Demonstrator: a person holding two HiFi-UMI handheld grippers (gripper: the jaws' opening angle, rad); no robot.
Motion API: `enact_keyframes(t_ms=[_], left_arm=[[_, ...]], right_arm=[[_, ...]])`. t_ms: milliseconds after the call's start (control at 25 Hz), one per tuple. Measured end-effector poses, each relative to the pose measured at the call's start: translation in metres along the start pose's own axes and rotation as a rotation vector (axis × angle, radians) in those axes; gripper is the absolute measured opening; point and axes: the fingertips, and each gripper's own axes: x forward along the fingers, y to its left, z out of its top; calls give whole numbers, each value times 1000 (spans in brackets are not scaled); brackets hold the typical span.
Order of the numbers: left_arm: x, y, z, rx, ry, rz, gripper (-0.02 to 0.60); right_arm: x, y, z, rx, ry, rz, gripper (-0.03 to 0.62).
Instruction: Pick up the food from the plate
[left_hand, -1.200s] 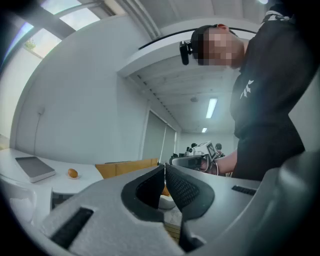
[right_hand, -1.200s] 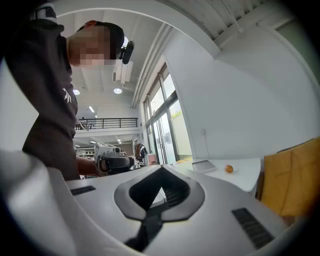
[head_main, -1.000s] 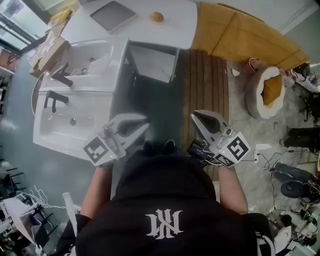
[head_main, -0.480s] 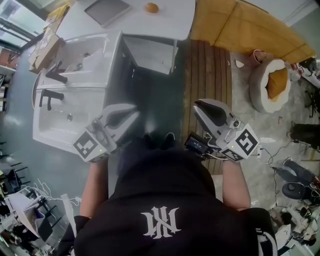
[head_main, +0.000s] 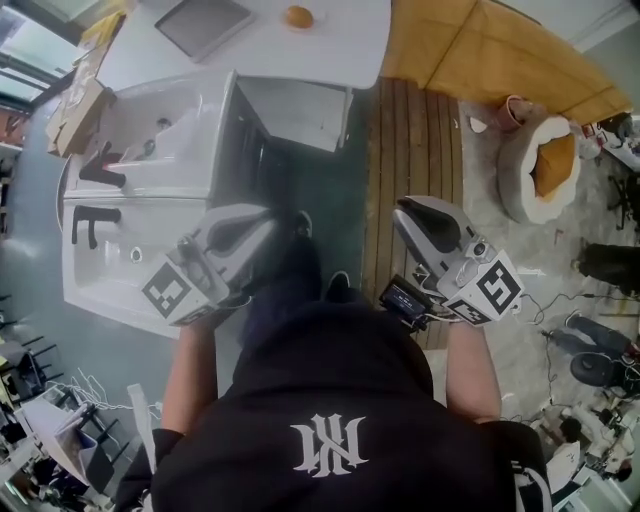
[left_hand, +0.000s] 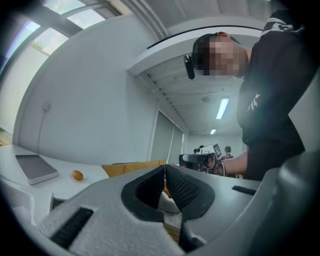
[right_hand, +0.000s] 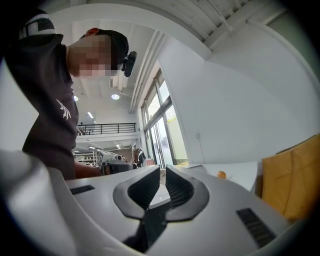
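food (head_main: 298, 16) in every view, black taps (head_main: 95, 212) in head view only

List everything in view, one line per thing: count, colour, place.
food: one, orange, on the plate
plate: one, white, on the table
table: one, white, far end
flat slab: one, grey, on the table, left of the food
sink unit: one, white, two basins, left
taps: two, black, on the sink unit
cardboard box: one, brown, far left
decking: one strip, brown, floor centre
sofa: one, mustard, upper right
pet bed: one, white with orange cushion, right
left gripper: one, grey, shut, empty
right gripper: one, grey, shut, empty
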Motion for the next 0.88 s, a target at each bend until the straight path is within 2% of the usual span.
enact_keyframes(t_ms=[80, 160, 280, 440, 600, 720, 880], left_arm=[[3, 31, -4, -22, 8, -15, 8], [7, 63, -2, -45, -3, -41, 8], [13, 114, 4, -49, -12, -71, 8], [17, 178, 7, -62, 18, -82, 8], [26, 230, 23, -84, -51, -120, 8], [27, 262, 29, -87, -82, -119, 8], [40, 292, 11, -41, 42, -88, 8]], right_arm=[[20, -13, -2, -2, 12, -15, 5], [43, -28, -5, 8, 17, -15, 33], [82, -57, -4, 30, 30, -33, 52], [134, -88, 11, -1, 91, -66, 83], [168, -119, 33, 3, 81, -91, 100], [193, -131, 35, -31, 110, -76, 117], [217, -156, 26, -124, 182, -65, 175]])
